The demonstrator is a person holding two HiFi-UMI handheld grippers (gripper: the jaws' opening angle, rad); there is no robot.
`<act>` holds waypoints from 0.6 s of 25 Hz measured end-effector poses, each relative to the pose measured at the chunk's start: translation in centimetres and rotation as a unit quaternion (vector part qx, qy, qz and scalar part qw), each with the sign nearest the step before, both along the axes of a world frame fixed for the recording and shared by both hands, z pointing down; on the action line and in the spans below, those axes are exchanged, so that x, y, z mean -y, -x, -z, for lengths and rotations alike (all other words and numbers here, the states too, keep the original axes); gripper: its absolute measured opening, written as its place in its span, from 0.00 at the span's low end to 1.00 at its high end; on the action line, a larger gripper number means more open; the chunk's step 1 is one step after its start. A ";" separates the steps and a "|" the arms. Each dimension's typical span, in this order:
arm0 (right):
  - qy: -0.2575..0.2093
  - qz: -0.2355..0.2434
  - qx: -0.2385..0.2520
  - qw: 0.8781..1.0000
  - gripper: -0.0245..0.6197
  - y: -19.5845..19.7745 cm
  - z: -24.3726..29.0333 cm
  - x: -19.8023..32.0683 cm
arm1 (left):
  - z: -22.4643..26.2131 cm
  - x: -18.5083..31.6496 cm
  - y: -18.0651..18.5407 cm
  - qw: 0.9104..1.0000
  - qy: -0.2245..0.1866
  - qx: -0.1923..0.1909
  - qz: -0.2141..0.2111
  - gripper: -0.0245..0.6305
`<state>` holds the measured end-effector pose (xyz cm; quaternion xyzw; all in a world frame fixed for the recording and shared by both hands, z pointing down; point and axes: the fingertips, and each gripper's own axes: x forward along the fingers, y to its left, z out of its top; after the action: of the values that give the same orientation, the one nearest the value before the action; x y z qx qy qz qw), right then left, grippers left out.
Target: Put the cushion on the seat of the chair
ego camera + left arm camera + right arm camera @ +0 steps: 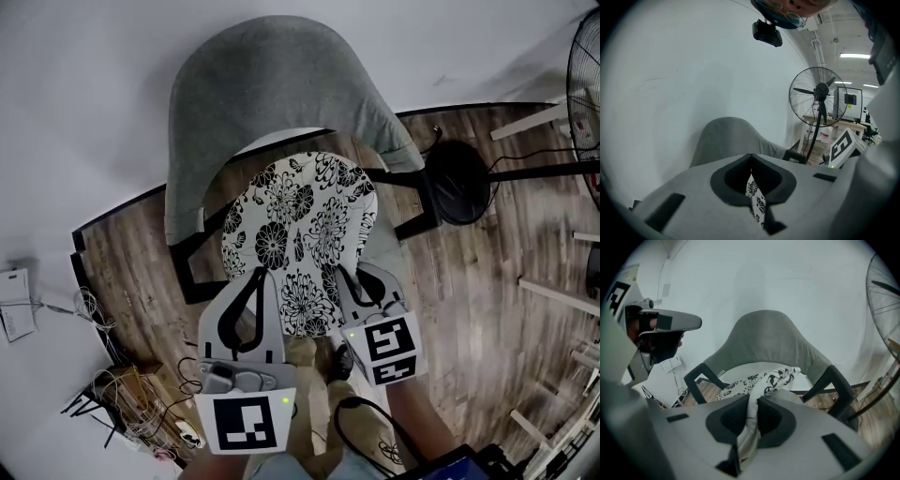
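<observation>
The left gripper [255, 277] was a light grey moulded plastic shell with black-lined jaws. It carried a white cube with black square markers [246, 422] and a small green light [284, 400]. The right gripper [349, 277] matched it in colour and shape, with its own black-and-white marker cube [389, 349]. The person wore khaki trousers [305, 408] and a dark shoe [342, 364].

White wall [75, 94], wood-plank floor [487, 272], black pedestal fan [819, 91], tangled cables [117, 389]
</observation>
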<state>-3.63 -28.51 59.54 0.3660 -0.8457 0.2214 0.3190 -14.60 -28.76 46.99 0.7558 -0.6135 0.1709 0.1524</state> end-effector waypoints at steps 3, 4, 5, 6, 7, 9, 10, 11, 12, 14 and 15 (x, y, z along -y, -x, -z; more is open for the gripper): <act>0.006 -0.010 -0.007 1.000 0.09 -1.0 -0.9 0.1 | -0.3 0.8 -0.8 1.000 -0.001 -0.001 -0.013 0.05; 0.008 -0.012 -0.011 1.000 0.09 -1.2 -1.2 0.1 | -0.4 1.0 -1.1 1.000 -0.003 -0.002 -0.019 0.05; 0.009 -0.013 -0.015 1.000 0.09 -1.5 -1.4 0.1 | -0.5 1.3 -1.5 1.000 -0.006 -0.002 -0.025 0.05; 0.010 -0.014 -0.018 1.000 0.09 -1.7 -1.7 0.1 | -0.6 1.5 -1.9 0.999 -0.008 -0.002 -0.031 0.05; 0.012 -0.015 -0.019 1.000 0.09 -1.9 -1.9 0.1 | -0.6 1.7 -2.2 0.999 -0.010 -0.001 -0.036 0.05; 0.017 -0.018 -0.020 0.999 0.09 -2.5 -2.3 0.1 | -0.7 2.1 -2.9 0.999 -0.013 -0.005 -0.037 0.05; 0.020 -0.020 -0.020 0.999 0.10 -2.9 -2.6 0.1 | -0.9 2.2 -3.1 0.999 -0.012 -0.009 -0.036 0.05; 0.024 -0.022 -0.021 0.999 0.10 -3.3 -2.9 0.0 | -1.1 2.3 -3.4 0.999 -0.010 -0.011 -0.036 0.05; 0.026 -0.024 -0.024 0.999 0.10 -3.8 -3.3 0.0 | -1.4 2.2 -3.5 0.999 -0.006 -0.011 -0.037 0.05; 0.029 -0.031 -0.027 0.999 0.10 -4.4 -4.0 0.0 | -2.0 2.1 -3.7 0.999 0.000 -0.009 -0.042 0.05; 0.029 -0.035 -0.028 0.999 0.10 -4.6 -4.2 0.1 | -2.2 2.1 -3.8 0.999 0.001 -0.009 -0.044 0.05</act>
<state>1.00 -28.60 63.73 0.3916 -0.8164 0.2469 0.3452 -10.82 -30.86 49.23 0.7831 -0.5783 0.1715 0.1510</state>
